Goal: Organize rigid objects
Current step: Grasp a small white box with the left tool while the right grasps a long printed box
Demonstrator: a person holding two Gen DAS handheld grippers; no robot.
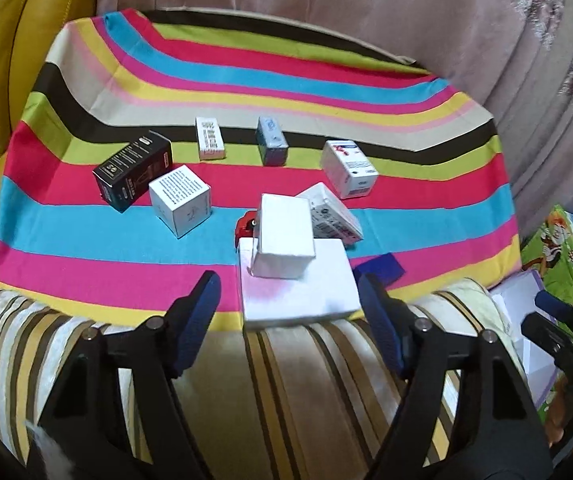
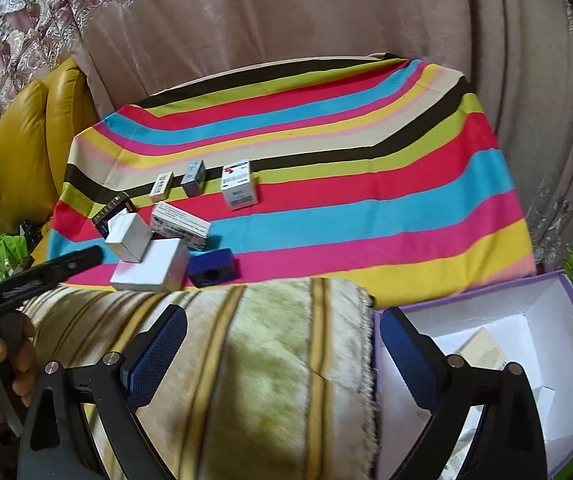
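While my left gripper (image 1: 288, 312) stands partly open with nothing between its pads, the flat white box (image 1: 298, 284) lies just ahead on the striped cloth (image 1: 86, 232), a smaller white box (image 1: 284, 240) leaning on it. My right gripper (image 2: 282, 352) gapes empty over a cushion (image 2: 254, 360). Only the right view shows the purple-edged carton (image 2: 546, 340), perhaps holding a packet.

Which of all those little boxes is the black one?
The long black cardboard box lying at the left end of the striped cloth, beside a white cube box. Every other box is white, grey or blue.
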